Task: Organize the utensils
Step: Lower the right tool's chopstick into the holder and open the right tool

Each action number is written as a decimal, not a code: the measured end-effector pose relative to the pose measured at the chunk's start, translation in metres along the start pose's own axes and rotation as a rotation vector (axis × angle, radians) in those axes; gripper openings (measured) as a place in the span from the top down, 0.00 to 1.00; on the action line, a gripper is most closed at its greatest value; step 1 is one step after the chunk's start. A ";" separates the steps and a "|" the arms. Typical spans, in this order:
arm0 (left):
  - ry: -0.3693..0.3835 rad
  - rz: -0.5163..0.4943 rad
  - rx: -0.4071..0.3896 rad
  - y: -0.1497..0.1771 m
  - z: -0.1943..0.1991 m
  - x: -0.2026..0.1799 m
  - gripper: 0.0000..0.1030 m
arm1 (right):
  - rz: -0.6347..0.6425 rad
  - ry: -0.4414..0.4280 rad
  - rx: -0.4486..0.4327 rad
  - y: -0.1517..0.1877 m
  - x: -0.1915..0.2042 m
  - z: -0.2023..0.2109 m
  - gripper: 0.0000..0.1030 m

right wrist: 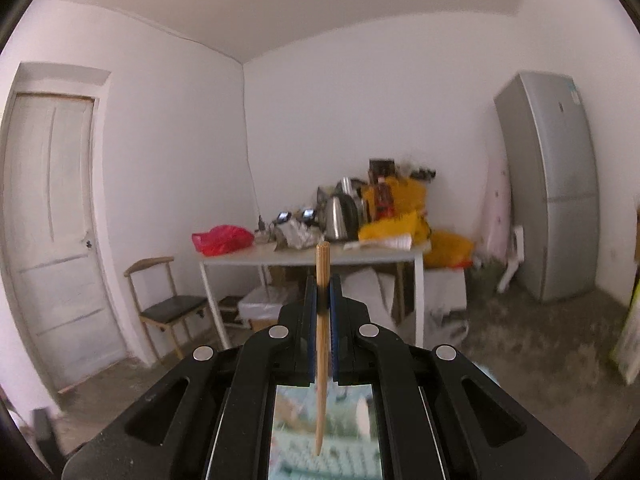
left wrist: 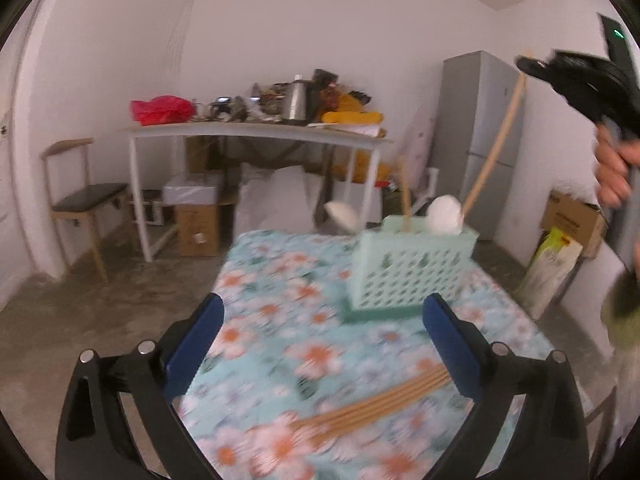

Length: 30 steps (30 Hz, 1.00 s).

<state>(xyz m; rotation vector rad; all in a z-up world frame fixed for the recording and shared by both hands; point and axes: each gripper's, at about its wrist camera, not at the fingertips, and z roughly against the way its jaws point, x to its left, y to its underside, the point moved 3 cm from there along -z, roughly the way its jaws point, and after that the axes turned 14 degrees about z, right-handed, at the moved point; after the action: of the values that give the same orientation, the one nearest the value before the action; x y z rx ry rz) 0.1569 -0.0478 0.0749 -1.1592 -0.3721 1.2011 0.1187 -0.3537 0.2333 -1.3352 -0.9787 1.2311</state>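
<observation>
The mint basket [left wrist: 412,268] stands on the flowered worktop [left wrist: 280,320], holding a chopstick and two white spoons [left wrist: 444,216]. A chopstick bundle [left wrist: 372,404] lies on the cloth nearer than the basket, below the spread, empty left gripper [left wrist: 324,344]. The right gripper [right wrist: 322,304], raised above the basket, pinches one chopstick [right wrist: 322,344].

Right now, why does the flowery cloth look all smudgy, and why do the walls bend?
Left wrist view: the flowered cloth, the chopsticks lying on it and the green basket are smeared by motion blur. Right wrist view: the held chopstick looks sharper, the room soft. In both views the fisheye lens curves the walls and darkens the corners.
</observation>
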 end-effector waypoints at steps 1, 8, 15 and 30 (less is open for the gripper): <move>-0.010 0.008 0.006 0.003 0.002 0.005 0.05 | 0.010 0.005 0.000 0.002 0.002 -0.008 0.96; -0.019 0.087 0.045 0.015 0.005 0.024 0.05 | 0.031 0.045 0.030 0.042 0.010 -0.059 0.96; -0.009 0.055 0.069 0.027 0.001 0.016 0.05 | 0.026 0.045 0.111 0.090 0.015 -0.069 0.96; 0.019 0.060 0.111 0.033 -0.010 0.008 0.05 | -0.009 0.056 0.112 0.112 0.004 0.049 0.66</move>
<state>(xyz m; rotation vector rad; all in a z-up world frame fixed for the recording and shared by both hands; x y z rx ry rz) 0.1504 -0.0487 0.0401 -1.0908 -0.2545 1.2472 0.0626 -0.3582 0.1250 -1.2699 -0.8630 1.2170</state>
